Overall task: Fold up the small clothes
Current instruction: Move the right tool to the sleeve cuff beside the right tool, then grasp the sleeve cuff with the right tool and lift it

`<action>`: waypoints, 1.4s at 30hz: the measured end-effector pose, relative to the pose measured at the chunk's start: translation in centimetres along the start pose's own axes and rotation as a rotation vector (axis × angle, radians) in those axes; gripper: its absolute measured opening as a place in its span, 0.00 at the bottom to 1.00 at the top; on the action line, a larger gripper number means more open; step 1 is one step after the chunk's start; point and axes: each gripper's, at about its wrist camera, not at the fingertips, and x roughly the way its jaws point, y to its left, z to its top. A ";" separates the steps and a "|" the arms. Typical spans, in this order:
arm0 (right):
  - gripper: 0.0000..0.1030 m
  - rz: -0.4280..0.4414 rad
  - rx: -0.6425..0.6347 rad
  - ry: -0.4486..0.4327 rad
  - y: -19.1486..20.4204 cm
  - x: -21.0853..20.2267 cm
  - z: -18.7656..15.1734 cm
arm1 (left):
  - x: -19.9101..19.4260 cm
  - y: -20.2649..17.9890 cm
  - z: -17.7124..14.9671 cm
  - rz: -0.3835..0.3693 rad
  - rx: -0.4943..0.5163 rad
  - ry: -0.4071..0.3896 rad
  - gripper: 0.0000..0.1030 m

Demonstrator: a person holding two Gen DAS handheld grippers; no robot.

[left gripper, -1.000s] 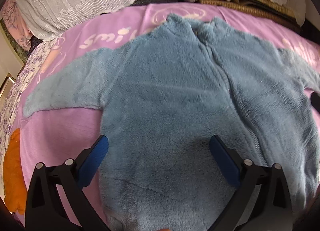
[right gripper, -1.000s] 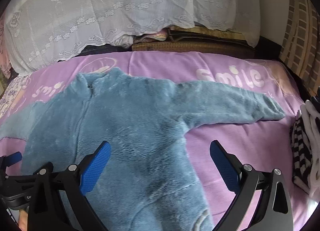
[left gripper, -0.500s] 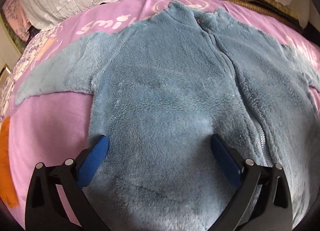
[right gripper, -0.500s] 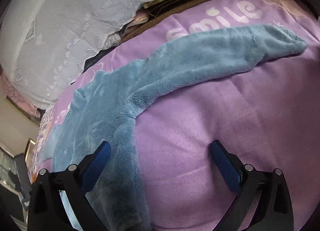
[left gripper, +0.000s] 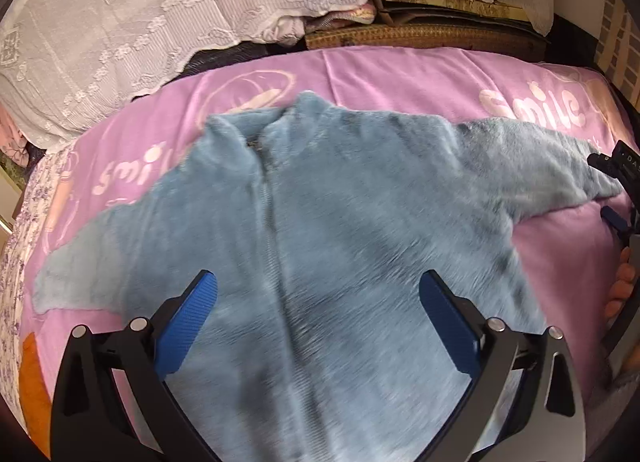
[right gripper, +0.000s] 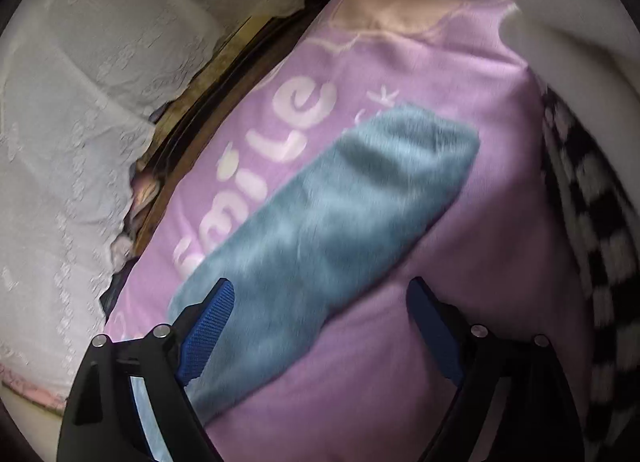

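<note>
A fluffy blue zip-up fleece jacket [left gripper: 328,230] lies spread flat, front up, on a pink bedsheet [left gripper: 400,78], sleeves out to both sides. My left gripper [left gripper: 318,314] is open and empty, hovering over the jacket's lower body. My right gripper [right gripper: 320,326] is open and empty, just above the jacket's right sleeve [right gripper: 332,222], whose cuff points away from me. The right gripper also shows in the left wrist view [left gripper: 620,198] by that sleeve's end.
A white lace cover [left gripper: 160,10] and stacked items lie along the bed's far side. A black-and-white checked garment [right gripper: 592,230] and a white item [right gripper: 568,14] sit right of the sleeve. An orange cloth [left gripper: 32,390] lies at the lower left.
My left gripper has pulled back and turned right, so more of the jacket shows. My right gripper has swung out along the right sleeve toward its cuff. Both stay open.
</note>
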 end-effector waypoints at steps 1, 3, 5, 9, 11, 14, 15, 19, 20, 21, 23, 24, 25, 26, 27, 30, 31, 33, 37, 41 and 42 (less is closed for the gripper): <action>0.78 -0.026 0.017 -0.030 -0.2 0.3 0.6 | 0.7 -0.7 0.6 -0.007 -0.013 0.015 0.96; 0.67 -0.091 0.031 -0.096 -0.5 1.1 2.1 | 2.0 -1.7 1.3 -0.006 -0.034 0.027 0.96; 0.59 -0.154 0.029 -0.158 -0.8 1.8 2.9 | 3.3 -2.4 1.2 0.027 -0.050 0.031 0.96; 0.44 -0.120 0.031 -0.218 -1.6 2.2 3.6 | 7.0 -2.3 -0.3 0.021 -0.072 0.110 0.96; 0.15 -0.070 0.028 -0.223 -1.7 2.0 3.7 | 6.8 -1.3 -0.6 -0.021 -0.110 0.094 0.96; 0.09 -0.044 -0.070 -0.218 0.2 2.2 3.6 | 6.5 -0.7 -0.5 -0.038 -0.117 0.109 0.96; 0.09 -0.037 -0.107 -0.230 0.9 1.9 3.5 | 6.2 -0.4 -0.4 -0.036 -0.120 0.110 0.96; 0.09 0.068 -0.181 -0.276 2.7 -0.5 3.1 | 4.3 2.3 -0.5 -0.005 -0.126 0.068 0.96; 0.09 0.086 -0.201 -0.273 3.3 -0.8 3.2 | 3.8 3.2 -0.5 0.021 -0.123 0.050 0.96; 0.09 0.098 -0.221 -0.271 3.7 -1.0 3.2 | 3.3 4.3 -0.5 0.067 -0.119 0.028 0.96; 0.09 0.105 -0.260 -0.257 4.4 -1.3 2.8 | 3.0 6.1 -0.3 0.134 -0.121 0.012 0.96; 0.09 0.109 -0.265 -0.246 4.6 -1.3 2.6 | 3.0 7.4 -0.3 0.164 -0.129 0.011 0.96; 0.09 0.117 -0.263 -0.234 4.7 -1.3 2.5 | 3.1 8.5 -0.3 0.176 -0.141 0.013 0.96; 0.09 0.135 -0.255 -0.216 4.8 -1.4 2.4 | 3.2 9.3 -0.4 0.180 -0.151 0.015 0.96; 0.09 0.152 -0.252 -0.205 4.9 -1.7 2.2 | 3.4 10.2 -0.5 0.182 -0.161 0.018 0.96; 0.09 0.184 -0.285 -0.183 5.9 -2.5 1.5 | 3.7 12.8 -1.2 0.207 -0.189 0.032 0.96; 0.09 0.192 -0.297 -0.185 6.2 -2.8 1.2 | 3.7 13.4 -1.3 0.213 -0.197 0.037 0.96; 0.09 0.215 -0.317 -0.187 7.1 -3.5 0.5 | 3.9 14.9 -1.6 0.220 -0.214 0.041 0.96; 0.10 0.281 -0.369 -0.167 9.3 -5.0 -1.2 | 3.9 18.4 -2.9 0.280 -0.230 0.038 0.96; 0.11 0.300 -0.442 -0.150 12.0 -5.7 -3.0 | 4.5 21.7 -4.6 0.323 -0.277 0.046 0.96; 0.11 0.302 -0.452 -0.144 12.5 -5.7 -3.3 | 4.7 22.5 -5.1 0.332 -0.296 0.047 0.96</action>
